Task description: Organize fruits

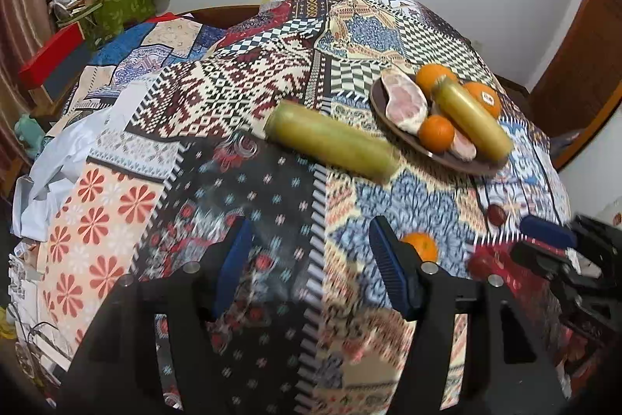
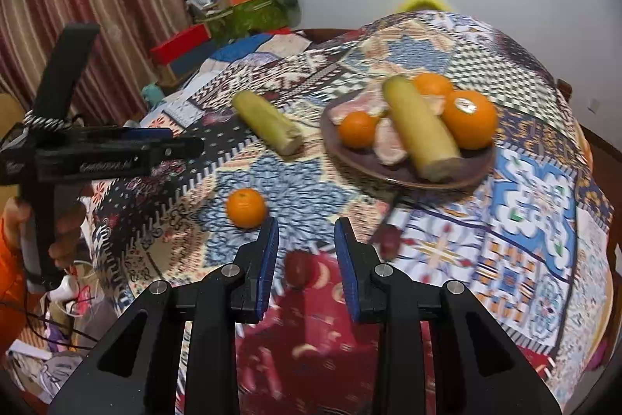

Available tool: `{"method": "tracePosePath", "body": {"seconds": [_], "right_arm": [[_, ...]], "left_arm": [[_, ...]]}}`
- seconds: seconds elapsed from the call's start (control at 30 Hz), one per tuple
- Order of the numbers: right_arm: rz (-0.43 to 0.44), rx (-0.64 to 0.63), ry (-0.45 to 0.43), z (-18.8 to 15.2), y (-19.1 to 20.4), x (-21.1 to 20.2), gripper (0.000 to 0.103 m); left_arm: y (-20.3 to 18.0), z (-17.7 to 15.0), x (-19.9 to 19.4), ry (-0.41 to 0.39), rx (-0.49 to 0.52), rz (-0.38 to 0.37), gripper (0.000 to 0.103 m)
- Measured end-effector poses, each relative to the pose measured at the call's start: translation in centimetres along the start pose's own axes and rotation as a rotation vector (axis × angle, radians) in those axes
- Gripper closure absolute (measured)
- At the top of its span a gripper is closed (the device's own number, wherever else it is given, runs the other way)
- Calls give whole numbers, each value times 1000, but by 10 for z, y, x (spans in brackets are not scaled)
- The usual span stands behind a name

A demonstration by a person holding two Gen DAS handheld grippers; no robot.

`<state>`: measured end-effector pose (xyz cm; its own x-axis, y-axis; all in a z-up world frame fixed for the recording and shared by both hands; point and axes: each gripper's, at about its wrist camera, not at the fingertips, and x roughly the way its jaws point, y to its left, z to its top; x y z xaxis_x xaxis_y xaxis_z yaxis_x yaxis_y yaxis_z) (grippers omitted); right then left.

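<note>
Right gripper [image 2: 307, 251] stood open, empty, above the cloth [image 2: 525, 181], a small red fruit [image 2: 297, 269] between its fingers. Left gripper [image 1: 307, 251] was likewise open and empty. An orange [image 2: 246, 208] lay just beyond the right gripper's left finger. Farther out, a loose yellow-green stalk [image 2: 268, 123] lay on the cloth, long axis diagonal, cut end toward the camera. Beside it the plate [image 2: 388, 174] held oranges, pink slices and a second stalk [image 2: 420, 129], similarly angled.

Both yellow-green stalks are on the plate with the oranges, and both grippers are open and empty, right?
Not quite. Only one stalk lies on the plate; the other stalk lies on the tablecloth beside it, as the right wrist view shows. Both grippers, left and right, are open and empty.
</note>
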<state>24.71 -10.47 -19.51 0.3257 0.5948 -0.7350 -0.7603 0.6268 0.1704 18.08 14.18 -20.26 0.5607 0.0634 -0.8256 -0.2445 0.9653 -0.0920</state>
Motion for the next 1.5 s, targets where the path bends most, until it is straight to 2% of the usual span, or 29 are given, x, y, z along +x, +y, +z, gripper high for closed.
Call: {"method": "tracePosePath", "body": {"seconds": [0.33,0.47,0.57,0.83,0.9,0.93,1.1,1.2,1.5], "right_arm": [[50,-30,99,15,27,46,76],[31,-45,123,16,34,60,75],[24,-56,130,20,33,66,71],[30,-48,158,21,31,72,70],[36,-56,174,18,32,76,70],[36,-54,175,17,31,77,73],[29,-43,105,15,26,61,74],[34,-19,59,18,18,44,74],[-76,11,-55,14,-22,-6,74]], "left_arm": [[16,-26,-6,3,9,-1,35],[28,-30,-2,24,-24,-7,34],[36,-31,1,31,-55,1,28],[32,-25,6,38,-64,-8,27],[28,-22,5,32,-53,-9,26],[26,-20,4,28,-48,-10,25],[15,-8,3,11,-43,-12,19],[8,3,7,-2,-52,11,9],[-15,46,47,41,-145,-4,9]]}}
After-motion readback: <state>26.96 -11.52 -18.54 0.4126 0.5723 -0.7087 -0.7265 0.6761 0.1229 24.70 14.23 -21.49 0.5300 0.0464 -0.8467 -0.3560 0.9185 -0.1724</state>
